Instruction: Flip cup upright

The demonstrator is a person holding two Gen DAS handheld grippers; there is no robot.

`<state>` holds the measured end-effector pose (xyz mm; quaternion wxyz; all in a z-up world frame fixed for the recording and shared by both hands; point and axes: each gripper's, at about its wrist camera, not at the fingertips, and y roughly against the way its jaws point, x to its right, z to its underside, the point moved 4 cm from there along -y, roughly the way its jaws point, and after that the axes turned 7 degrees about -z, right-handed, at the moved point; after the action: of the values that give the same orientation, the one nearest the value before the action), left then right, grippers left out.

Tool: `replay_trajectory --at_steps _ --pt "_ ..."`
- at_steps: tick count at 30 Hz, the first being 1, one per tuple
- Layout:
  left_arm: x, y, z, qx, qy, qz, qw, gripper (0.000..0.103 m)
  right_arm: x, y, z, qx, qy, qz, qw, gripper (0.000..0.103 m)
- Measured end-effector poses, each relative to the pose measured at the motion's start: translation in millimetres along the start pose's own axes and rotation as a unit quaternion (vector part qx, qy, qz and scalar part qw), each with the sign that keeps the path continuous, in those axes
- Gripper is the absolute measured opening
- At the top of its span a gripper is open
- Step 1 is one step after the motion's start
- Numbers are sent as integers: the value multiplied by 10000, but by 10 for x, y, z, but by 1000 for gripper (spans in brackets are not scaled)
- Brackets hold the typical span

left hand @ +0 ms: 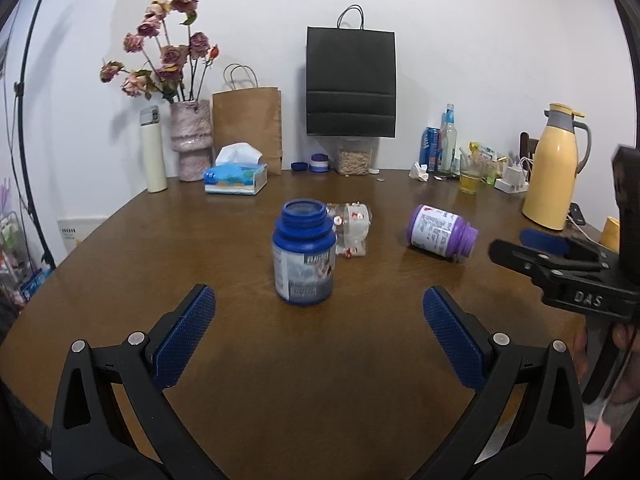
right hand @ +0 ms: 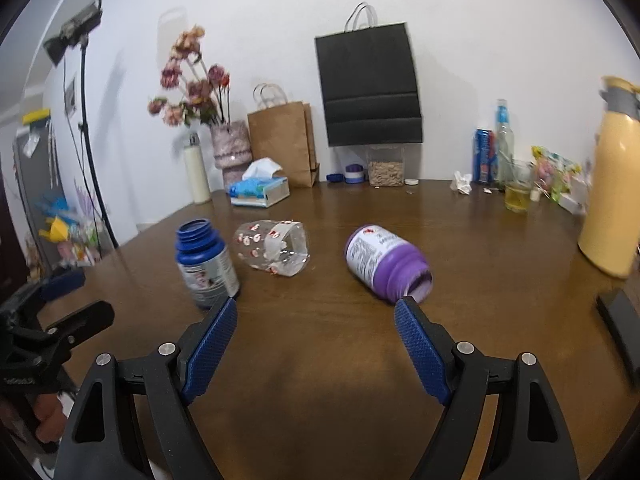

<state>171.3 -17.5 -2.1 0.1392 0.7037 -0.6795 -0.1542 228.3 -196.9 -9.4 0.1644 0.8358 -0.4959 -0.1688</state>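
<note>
The clear cup (right hand: 274, 249) lies sideways, mouth facing the right tool (right hand: 316, 308).

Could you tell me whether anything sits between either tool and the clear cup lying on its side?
From the left tool, the upright blue bottle stands directly in front of the clear cup, partly hiding it. From the right tool, bare table leads to the cup; the purple bottle lies off to the right.
</note>
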Motion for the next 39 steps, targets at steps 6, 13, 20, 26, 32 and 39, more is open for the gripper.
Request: replay_trajectory --at_steps 6,13,20,26,32,39 --pt "-5 -517 -124 -288 -46 10 9996 103 -30 -557 -285 -439 848 -363 9948 85" --pt "-80 -1126 -139 -797 -343 171 9961 99 -110 -1233 -565 -809 1119 -1135 9839 85" --pt "-216 -1366 -210 -944 -70 468 9944 80 -218 -1837 -647 -1195 1178 -1342 9766 85" --pt "-275 -1429 -222 -1021 24 391 9940 80 -221 -2063 -598 -1315 1069 -1477 9744 76" --pt "-263 -1292 -163 -996 -53 329 9945 81 -237 -1810 -533 -1277 1167 -1397 9750 55" --pt "-213 -1055 -80 -1011 13 300 9944 81 -309 -1658 -508 -1321 1402 -1309 9725 41"
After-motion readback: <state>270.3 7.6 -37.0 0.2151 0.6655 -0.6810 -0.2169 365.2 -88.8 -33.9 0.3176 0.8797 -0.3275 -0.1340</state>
